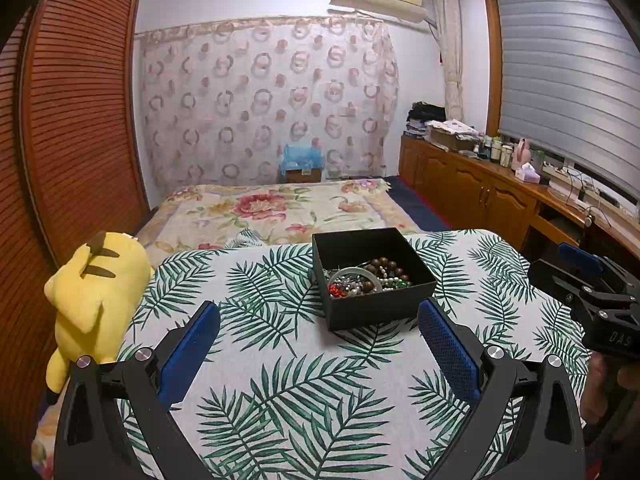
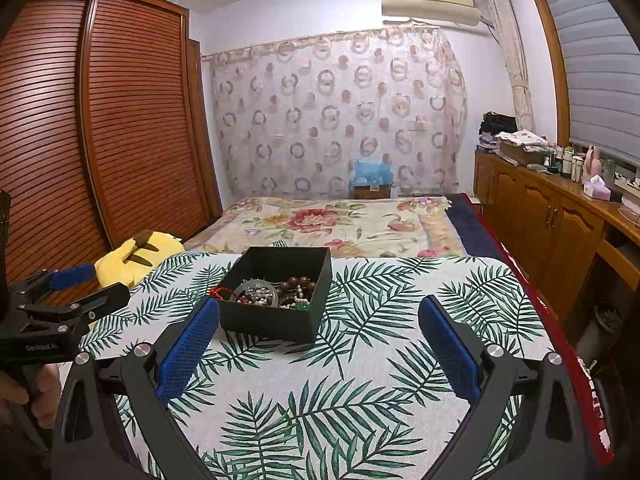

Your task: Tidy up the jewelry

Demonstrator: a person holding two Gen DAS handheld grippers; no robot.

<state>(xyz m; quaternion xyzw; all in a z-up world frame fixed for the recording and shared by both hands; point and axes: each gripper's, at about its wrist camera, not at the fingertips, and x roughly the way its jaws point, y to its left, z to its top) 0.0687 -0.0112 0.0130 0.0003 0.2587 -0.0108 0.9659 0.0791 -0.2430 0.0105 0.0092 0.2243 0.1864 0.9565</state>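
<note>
Resting on a leaf-print cloth (image 1: 280, 380) is one black box (image 1: 380, 312) heaped with tangled bead jewelry (image 1: 366, 278). Two grippers hover near it, the left gripper (image 1: 319, 330) and right gripper (image 2: 319, 330), both spread wide and empty. One yellow plush toy (image 1: 94, 296) lies left; beyond are a floral bed (image 1: 272, 210), a wardrobe and cabinets.
</note>
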